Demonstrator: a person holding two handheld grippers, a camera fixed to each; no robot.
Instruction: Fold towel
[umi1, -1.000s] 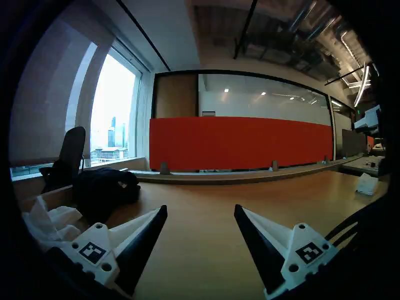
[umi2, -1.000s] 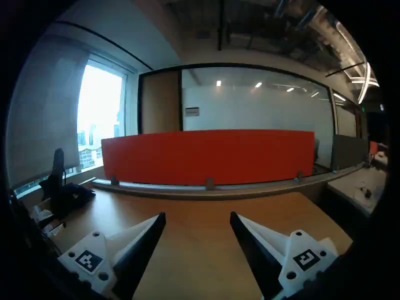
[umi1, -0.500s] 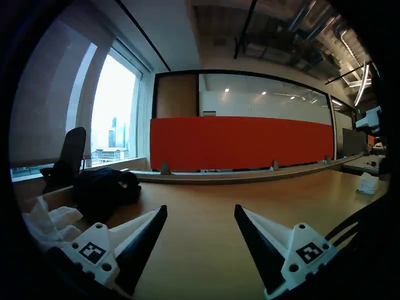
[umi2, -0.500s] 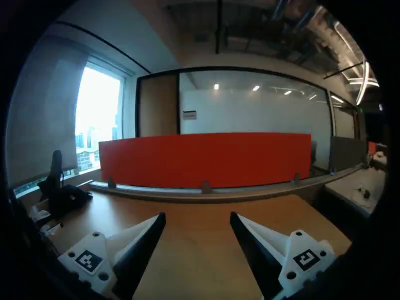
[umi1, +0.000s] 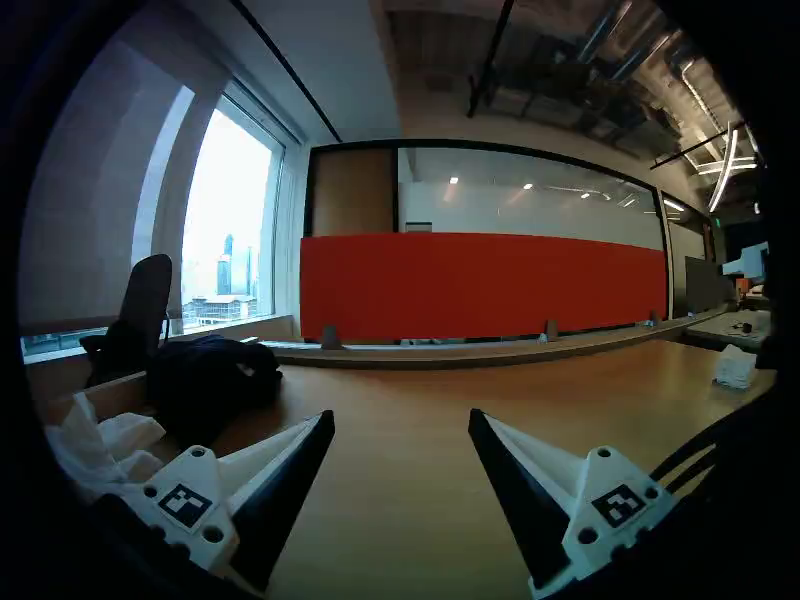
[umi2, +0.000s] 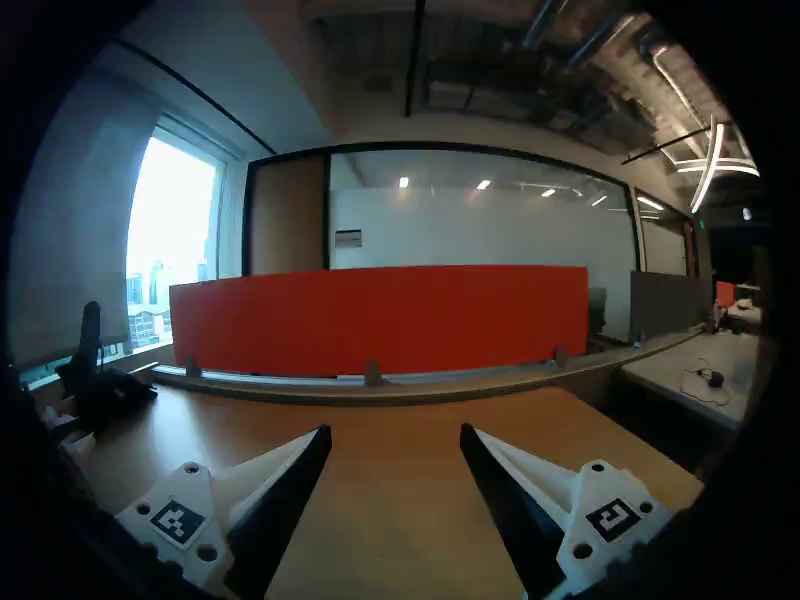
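The left gripper and right gripper had their pointed white-and-black fingers spread, pinching nothing, over a smooth wooden desk running open to the flat red divider. Left of the divider, the towel lay crumpled and white beside a soft dark bag.

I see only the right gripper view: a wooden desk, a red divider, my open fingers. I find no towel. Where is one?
Observer: In the left gripper view a crumpled white cloth lies at the left edge of the desk, perhaps the towel.
Operator: Does the left gripper hold it?
Observer: No. The left gripper is open, with bare wood between its fingers.
Operator: Is anything else white there?
Observer: A small white bundle sits far right on the desk.
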